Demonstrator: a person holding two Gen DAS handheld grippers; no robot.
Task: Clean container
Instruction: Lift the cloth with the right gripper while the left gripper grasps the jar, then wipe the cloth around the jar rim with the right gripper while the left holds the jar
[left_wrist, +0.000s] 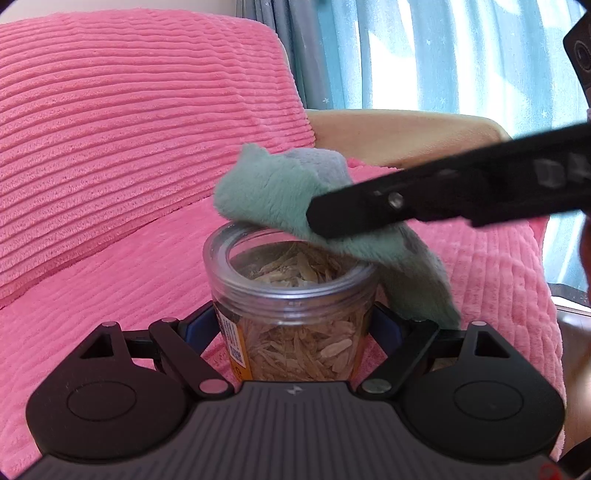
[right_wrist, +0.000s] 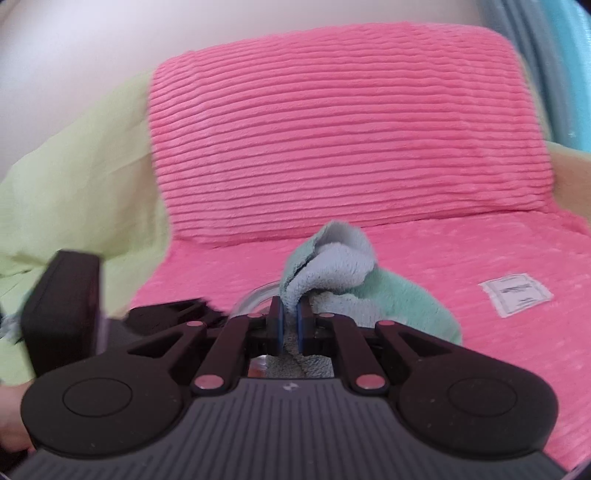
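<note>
While clamped upright between the spread jaws of the left gripper (left_wrist: 295, 325) above the pink cushion (left_wrist: 129, 147): one clear container (left_wrist: 291, 280), lidless, holding dried flakes. One green cloth (left_wrist: 273, 188), pinched in the nearly closed jaws of the right gripper (right_wrist: 290, 325), draped over the rim (far edge). Risks, as judged: flakes snagged and spilled by the cloth; container tipped by sideways pressure. Grippers: two.
</note>
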